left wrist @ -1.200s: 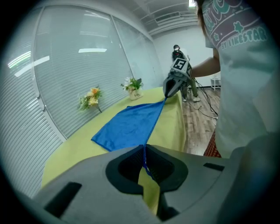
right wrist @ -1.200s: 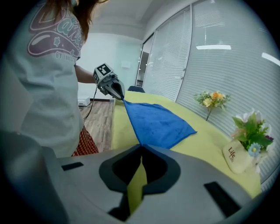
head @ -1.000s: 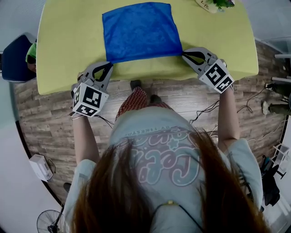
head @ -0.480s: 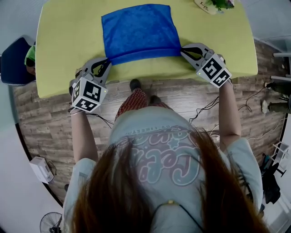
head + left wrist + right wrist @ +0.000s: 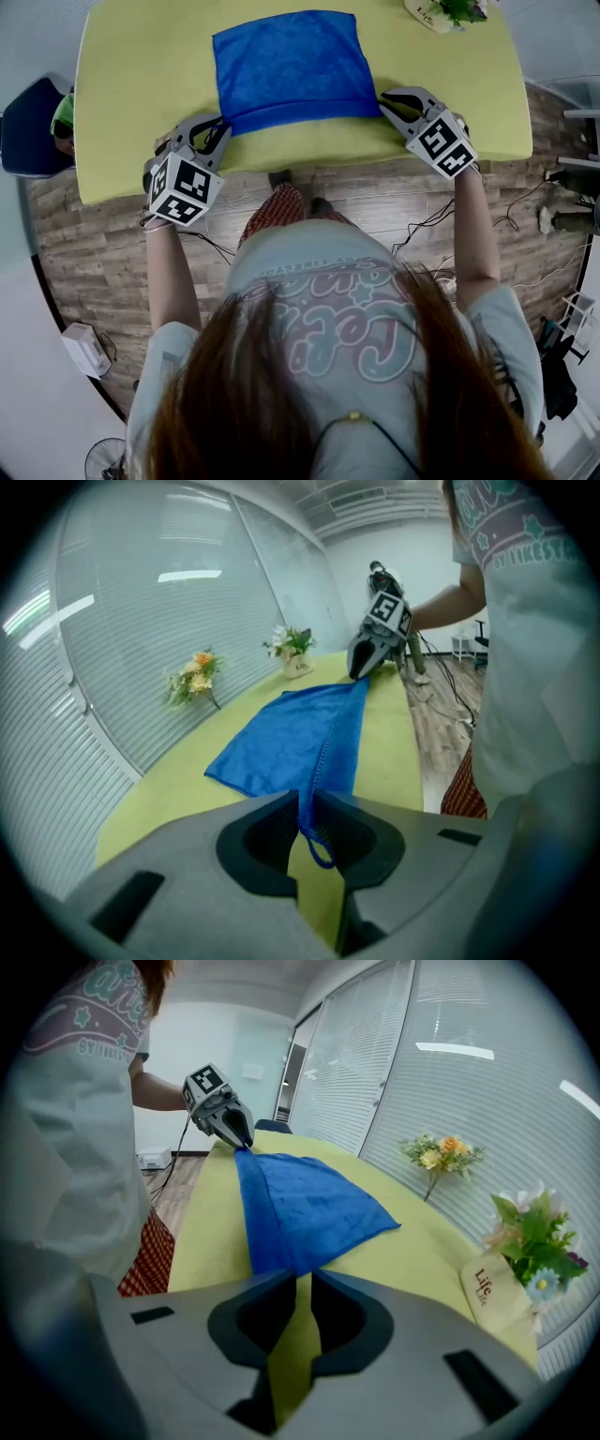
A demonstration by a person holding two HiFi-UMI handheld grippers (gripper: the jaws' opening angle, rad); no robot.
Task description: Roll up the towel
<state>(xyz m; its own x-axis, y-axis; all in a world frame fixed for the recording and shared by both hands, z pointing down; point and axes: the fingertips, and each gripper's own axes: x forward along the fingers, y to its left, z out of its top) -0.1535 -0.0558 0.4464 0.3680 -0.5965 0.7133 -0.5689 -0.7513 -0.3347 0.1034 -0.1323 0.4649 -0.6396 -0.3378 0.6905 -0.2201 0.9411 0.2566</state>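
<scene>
A blue towel lies spread flat on the yellow table. My left gripper is at its near left corner. In the left gripper view this gripper is shut on that corner, and a small blue loop hangs between the jaws. My right gripper is at the near right corner. Its jaws have just been opening. A narrow gap between them shows the yellow table, and the towel ends in a point right at the tips. Each gripper shows in the other's view: the right gripper, the left gripper.
A small flower pot stands at the table's far right corner, also visible as the flower pot. More flowers stand by the window blinds. A blue chair is left of the table. Cables lie on the wooden floor.
Both grippers have shifted slightly farther onto the table, the left one also a little leftward. The towel's near edge has moved with them and lies straight.
</scene>
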